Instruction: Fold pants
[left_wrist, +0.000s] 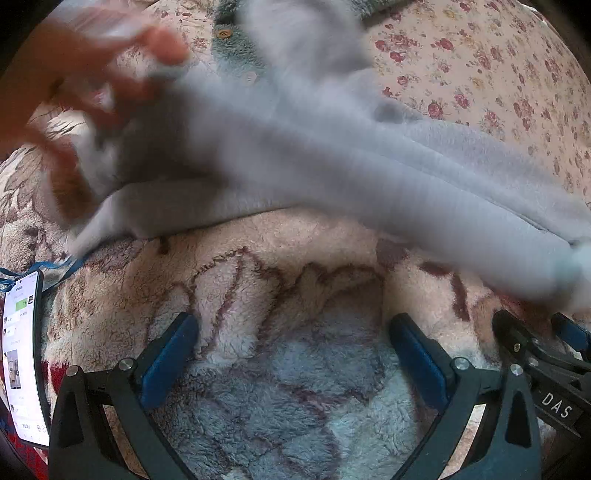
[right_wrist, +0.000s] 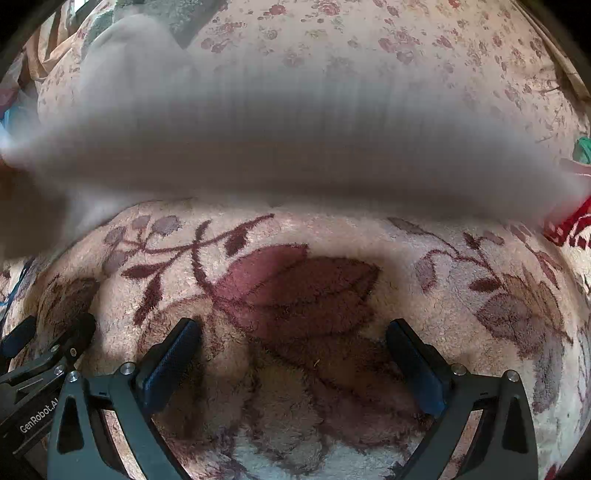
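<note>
One pants, two claws, one phone.

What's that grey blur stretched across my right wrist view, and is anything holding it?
Observer: It is the grey pants. A bare hand, blurred, is at their left end and seems to grip them.
Operator: Does the left gripper have any cloth?
Observer: No. The left gripper is open over the fleece blanket, with nothing between its fingers.
Operator: Is there anything near it to avoid?
Observer: A phone with its screen lit lies on the blanket at the left edge of the left wrist view.
</note>
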